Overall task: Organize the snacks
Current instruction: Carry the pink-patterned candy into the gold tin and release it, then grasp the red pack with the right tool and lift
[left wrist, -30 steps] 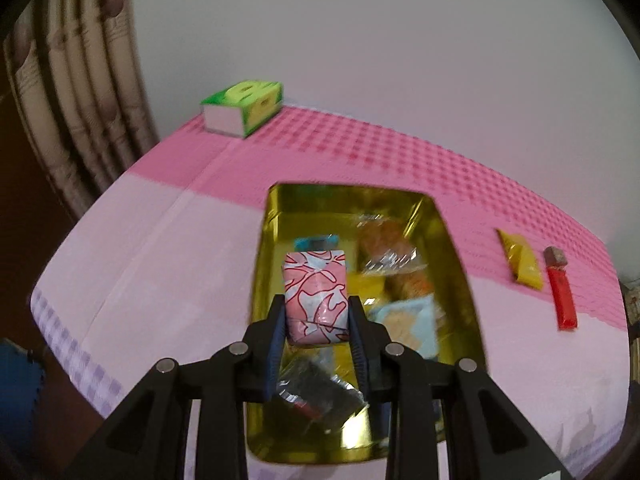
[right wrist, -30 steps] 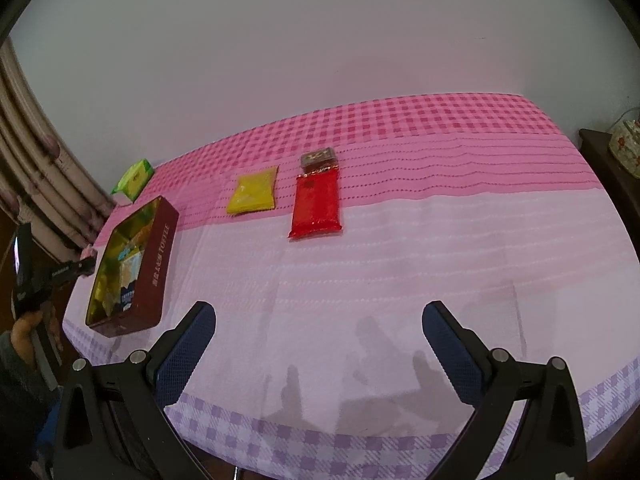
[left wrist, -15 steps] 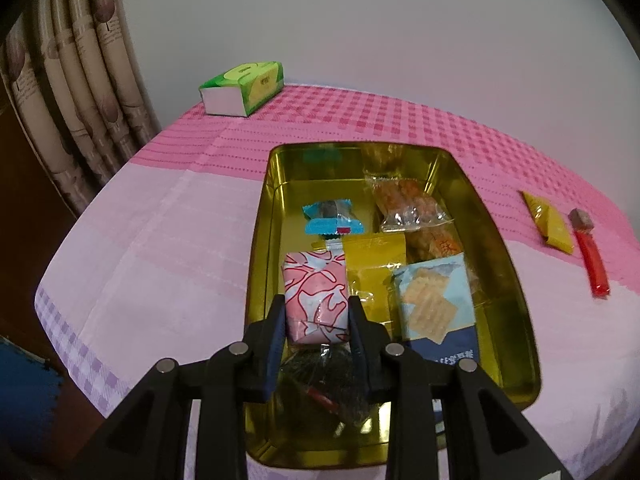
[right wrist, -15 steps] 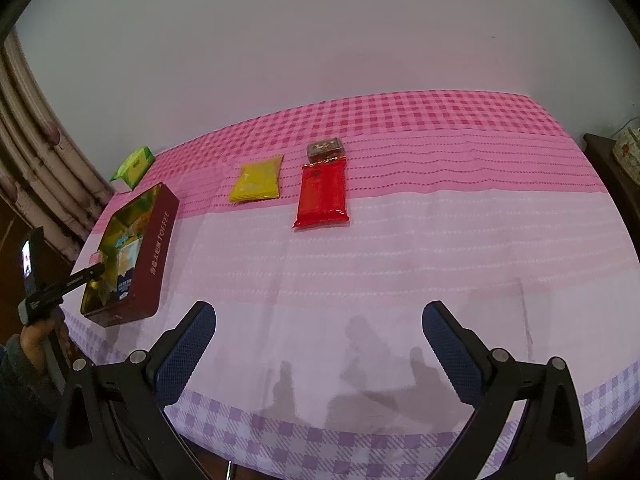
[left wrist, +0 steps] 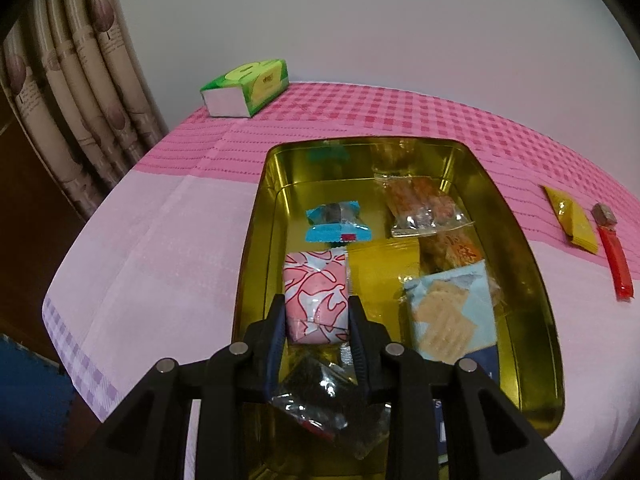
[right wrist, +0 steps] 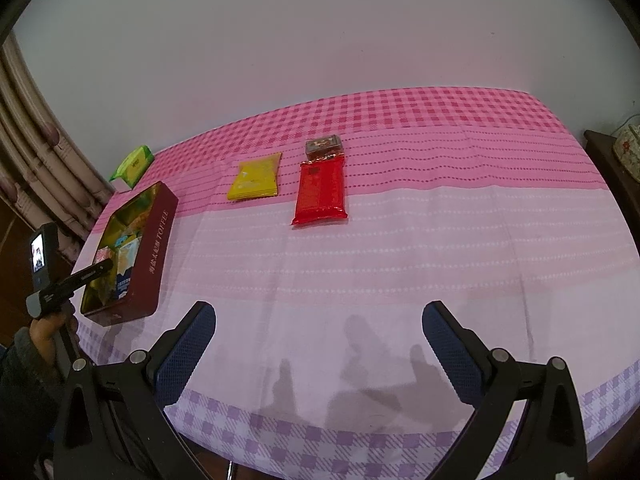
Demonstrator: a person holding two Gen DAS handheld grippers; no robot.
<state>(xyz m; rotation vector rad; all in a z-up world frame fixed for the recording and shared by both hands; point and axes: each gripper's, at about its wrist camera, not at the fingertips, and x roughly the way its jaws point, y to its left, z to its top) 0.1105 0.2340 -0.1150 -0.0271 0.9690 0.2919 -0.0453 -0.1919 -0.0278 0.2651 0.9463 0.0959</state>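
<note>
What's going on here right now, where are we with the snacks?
The left gripper is shut on a pink-and-white patterned snack pack, holding it over the open gold-lined tin, which already contains several packets. The right gripper hangs open over bare tablecloth, holding nothing. Three snacks are not yet in the tin: a yellow packet, a red packet and a small dark pack beside them. A green tissue box sits at the far corner.
</note>
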